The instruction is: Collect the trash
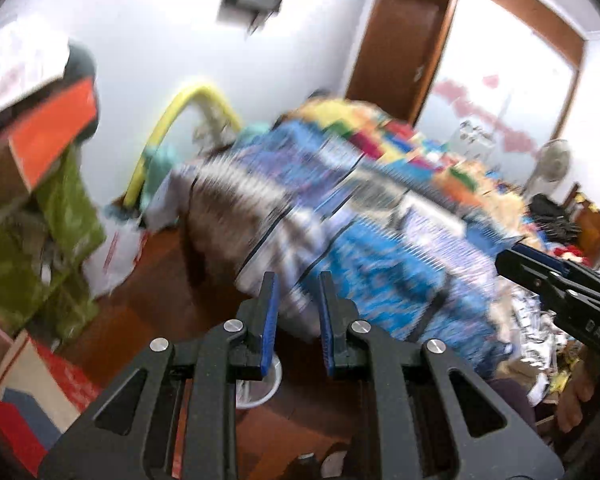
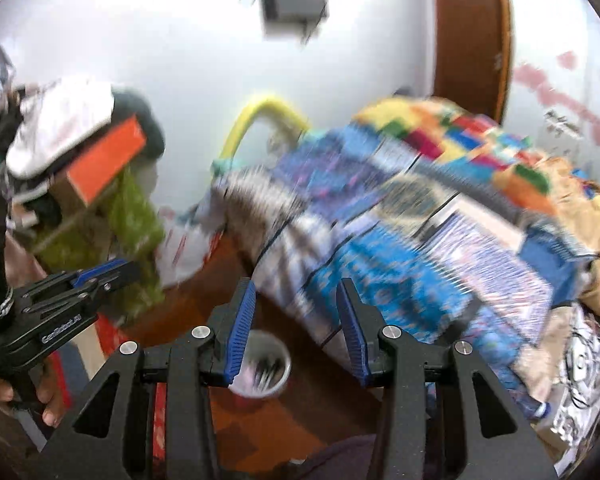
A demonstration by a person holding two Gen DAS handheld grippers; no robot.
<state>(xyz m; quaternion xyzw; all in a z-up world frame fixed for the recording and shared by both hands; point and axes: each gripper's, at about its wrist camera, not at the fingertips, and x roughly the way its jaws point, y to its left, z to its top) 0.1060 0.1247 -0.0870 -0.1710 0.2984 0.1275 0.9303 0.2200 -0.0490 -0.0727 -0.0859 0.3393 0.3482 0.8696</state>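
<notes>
Both views were smeared by motion blur, so fine detail was hard to read.

The left tool had its blue-padded jaws standing a narrow gap apart with nothing between them. The right tool had its jaws spread wider, and they too were empty. In the left wrist view the right tool came in from the right edge above a hand; in the right wrist view the left tool showed at the left, gripped from below by a hand.

Below both tools, on the reddish-brown floor, stood a round white cup, open side up. In the right wrist view dark streaks showed inside it, but the blur made it impossible to say what they were. In the left wrist view only part of the cup's rim showed behind the left tool's finger.

Just beside the cup rose a bed covered in a blue patterned spread, with a patchwork quilt of many colours further back.

At the left, a white plastic bag with red print sat on the floor near the bed, its contents not visible. Above it an orange box lay tilted on a cluttered pile, over green fabric.
</notes>
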